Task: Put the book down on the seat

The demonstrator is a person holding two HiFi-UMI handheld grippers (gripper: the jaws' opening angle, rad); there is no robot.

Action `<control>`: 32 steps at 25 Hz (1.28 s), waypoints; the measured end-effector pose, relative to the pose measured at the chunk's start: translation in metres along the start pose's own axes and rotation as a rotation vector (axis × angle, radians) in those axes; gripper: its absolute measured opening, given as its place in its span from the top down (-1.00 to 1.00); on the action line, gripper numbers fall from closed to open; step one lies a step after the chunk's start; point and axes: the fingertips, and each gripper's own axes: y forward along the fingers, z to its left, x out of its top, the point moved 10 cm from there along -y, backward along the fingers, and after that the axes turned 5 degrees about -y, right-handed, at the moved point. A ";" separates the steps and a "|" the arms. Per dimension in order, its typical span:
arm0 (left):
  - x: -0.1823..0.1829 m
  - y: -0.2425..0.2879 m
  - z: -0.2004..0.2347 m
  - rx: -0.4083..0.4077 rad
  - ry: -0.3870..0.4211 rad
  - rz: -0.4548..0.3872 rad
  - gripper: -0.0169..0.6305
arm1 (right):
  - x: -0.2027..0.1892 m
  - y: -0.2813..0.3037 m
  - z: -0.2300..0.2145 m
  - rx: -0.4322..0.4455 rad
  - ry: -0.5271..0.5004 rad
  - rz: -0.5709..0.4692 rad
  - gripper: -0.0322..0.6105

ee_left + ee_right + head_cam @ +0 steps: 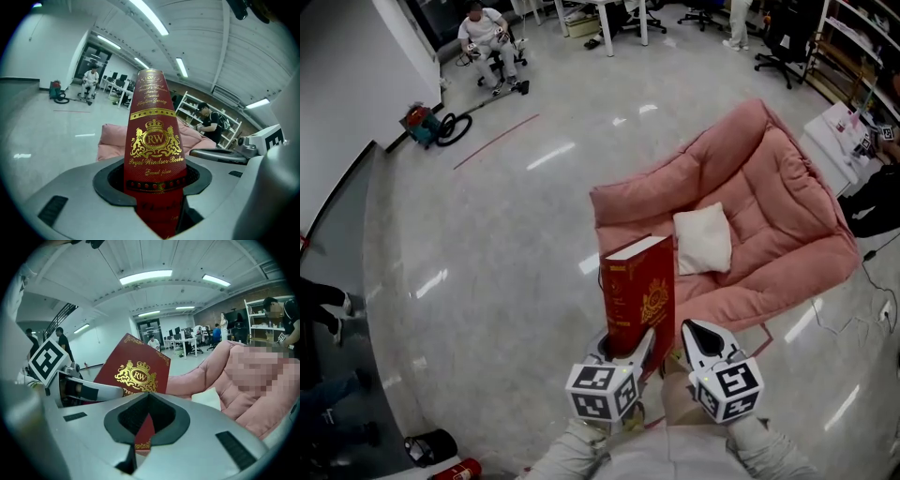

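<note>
So the left gripper [626, 345] is clamped on the bottom end of the red book [637, 291], holding it upright by the near-left corner of the pink seat [787, 206]. The right gripper [701, 336] is just beside it, jaws pinched together on nothing. 1 white pillow [703, 239] lies mid-seat, with bare cushion all around it.

Left gripper [624, 349] clamps the book [638, 291] while right gripper [690, 328] hovers closed alongside.

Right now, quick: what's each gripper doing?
Left gripper: closed on the red book.
Right gripper: closed, jaws together beside the book, nothing between them.
</note>
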 end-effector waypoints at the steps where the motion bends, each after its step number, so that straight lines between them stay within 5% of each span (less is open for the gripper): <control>1: 0.003 0.008 0.002 0.008 -0.003 0.007 0.19 | 0.001 0.005 -0.007 0.002 0.004 0.007 0.89; 19: -0.002 0.167 0.050 0.093 -0.019 0.144 0.19 | -0.035 0.111 -0.101 0.032 0.080 0.128 0.89; 32: -0.022 0.264 0.087 0.140 -0.145 0.206 0.19 | -0.066 0.169 -0.160 0.010 0.120 0.196 0.89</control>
